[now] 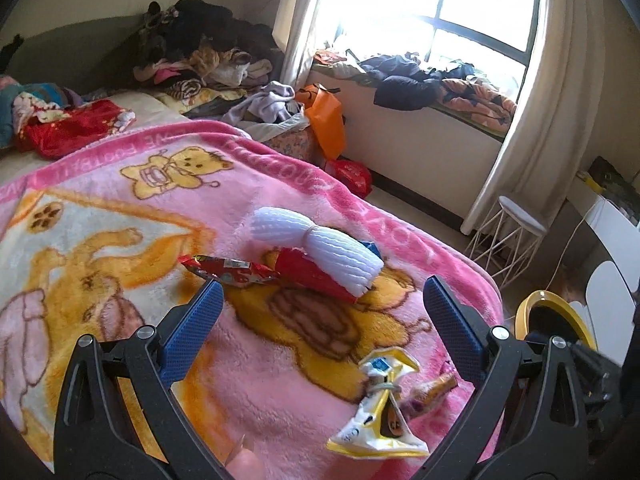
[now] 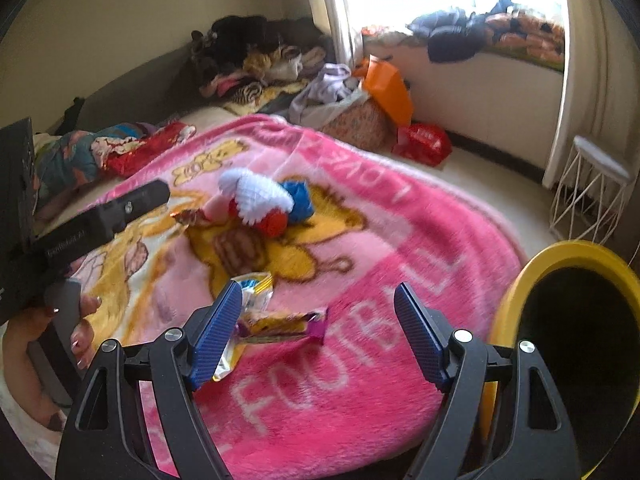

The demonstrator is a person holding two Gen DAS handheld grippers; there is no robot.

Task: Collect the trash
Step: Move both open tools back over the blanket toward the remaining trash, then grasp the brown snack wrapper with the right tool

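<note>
right hand-held gripper agape, snack wrapper between

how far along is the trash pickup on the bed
Nothing looks collected yet. Both grippers are open and empty: the right gripper hovers over the purple-and-yellow wrapper, the left gripper is short of the red wrapper. The white-and-yellow wrapper and foam netting remain on the pink blanket, beside the yellow bin.

daylight floods in from the window, blown out to white glare — the room's near side sits dimmer. fisheye bending and dark corners edge both views; the right wrist view is slightly motion-blurred.
</note>
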